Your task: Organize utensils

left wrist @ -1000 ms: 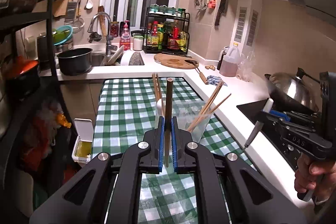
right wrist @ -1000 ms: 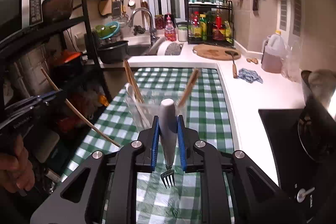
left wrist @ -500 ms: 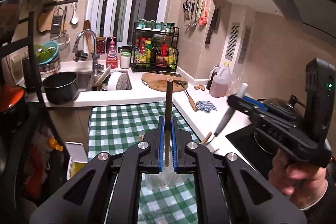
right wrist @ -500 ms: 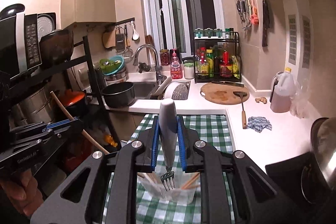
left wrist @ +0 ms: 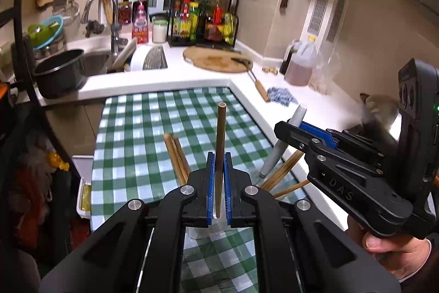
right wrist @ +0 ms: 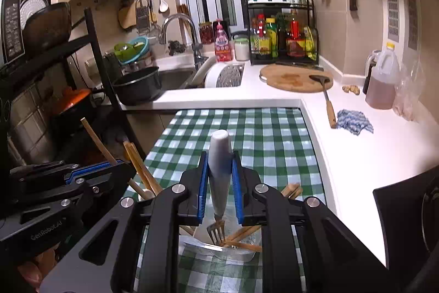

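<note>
Two utensils are in my grippers at once, and both hang over one narrow cup, which is where I see trouble.

On my left, the left gripper is clamped on a single wooden chopstick, held near its lower end so most of its length stands above the pads. That is a thin, round, top-heavy thing in a flat grip. If I tilt the wrist sharply, I judge it could pivot between the pads and miss the opening. The clear plastic cup stands on the green checked tabletop right under both grippers, and it already holds several chopsticks leaning out to either side. Pushing my stick down against those leaning ones could lever the light cup over, or flick one out.

In the middle, the two grippers are very near each other. From the right wrist view the left gripper's body sits just beside the cup's left rim. If I lower both together they may knock, so I would let one go first.

On my right, the right gripper is closed around the grey handle of a fork, tines down, with the tines just at the cup's mouth among the chopstick ends. Releasing from here looks safe enough, yet the tines could snag on a crossed chopstick and leave the fork propped high, ready to topple out.
</note>
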`<state>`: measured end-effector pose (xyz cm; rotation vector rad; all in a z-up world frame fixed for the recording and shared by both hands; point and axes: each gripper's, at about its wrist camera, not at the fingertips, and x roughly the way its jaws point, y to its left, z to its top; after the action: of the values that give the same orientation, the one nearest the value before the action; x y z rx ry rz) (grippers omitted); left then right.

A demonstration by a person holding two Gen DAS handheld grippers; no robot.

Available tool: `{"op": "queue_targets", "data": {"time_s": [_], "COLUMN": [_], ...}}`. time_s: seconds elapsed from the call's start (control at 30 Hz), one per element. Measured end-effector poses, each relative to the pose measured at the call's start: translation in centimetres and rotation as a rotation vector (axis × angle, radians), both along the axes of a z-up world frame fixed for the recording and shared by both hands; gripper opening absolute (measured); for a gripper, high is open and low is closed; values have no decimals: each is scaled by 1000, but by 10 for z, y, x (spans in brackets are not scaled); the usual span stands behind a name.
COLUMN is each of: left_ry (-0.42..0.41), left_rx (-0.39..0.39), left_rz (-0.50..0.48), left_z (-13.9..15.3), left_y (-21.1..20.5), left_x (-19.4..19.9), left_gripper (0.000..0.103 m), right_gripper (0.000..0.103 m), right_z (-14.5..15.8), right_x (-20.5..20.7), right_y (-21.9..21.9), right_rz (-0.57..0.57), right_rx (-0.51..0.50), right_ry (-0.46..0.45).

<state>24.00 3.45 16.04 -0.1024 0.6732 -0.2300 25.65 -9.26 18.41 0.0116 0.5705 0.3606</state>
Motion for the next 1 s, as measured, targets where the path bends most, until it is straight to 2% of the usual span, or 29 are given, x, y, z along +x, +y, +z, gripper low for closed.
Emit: {"op": "queue_targets", "data": {"time_s": [0.1, 0.13, 0.17, 0.2, 0.3, 0.37, 0.43, 0.5, 0.53, 0.6, 0.67, 0.77, 0.8, 0.83, 0.93, 1.0], "left_ry": [15, 12, 1, -15, -47, -77, -113, -167, -191, -220, -239, -245, -244, -234, -185, -186], "left_rx": [2, 6, 8, 3, -11, -32, -37, -26, -22, -21, -23, -18, -14, -7, -20, 2], "left_rz": [-2, 3, 9, 12, 24, 33, 42, 60, 70, 84, 93, 117, 123, 139, 168, 184], "left_z": [-6, -5, -1, 3, 15, 24, 30, 35, 35, 31, 19, -10, -20, -34, -55, -63], "left_y": [0, 0, 2, 4, 10, 15, 17, 19, 19, 18, 17, 12, 10, 6, 4, 4], "left_x": [2, 0, -3, -8, -18, -32, -46, -66, -76, -91, -110, -133, -138, -142, -143, -142], "left_gripper": [8, 15, 19, 26, 27, 29, 43, 53, 59, 66, 74, 76, 80, 85, 86, 90], "right_gripper": [19, 22, 37, 46, 48, 54, 63, 80, 85, 96, 98, 98, 98, 98, 98, 98], "right_z": [-10, -11, -9, -5, 12, 23, 35, 42, 44, 40, 26, -2, -13, -24, -47, -62], "right_x": [2, 1, 0, -4, -17, -28, -45, -68, -76, -100, -119, -135, -139, -141, -139, -135], "right_y": [1, 1, -1, -3, -8, -12, -20, -31, -36, -49, -61, -73, -76, -79, -83, -83], "right_rz": [-6, -9, -17, -21, -33, -39, -52, -67, -77, -102, -128, -164, -175, -182, -199, -216], "right_rx": [-18, -21, -24, -25, -38, -40, -38, -25, -20, -3, 6, 9, 2, -9, -15, -23], "right_ry": [25, 31, 28, 18, -22, -45, -78, -123, -139, -174, -185, -161, -156, -148, -114, -90]}}
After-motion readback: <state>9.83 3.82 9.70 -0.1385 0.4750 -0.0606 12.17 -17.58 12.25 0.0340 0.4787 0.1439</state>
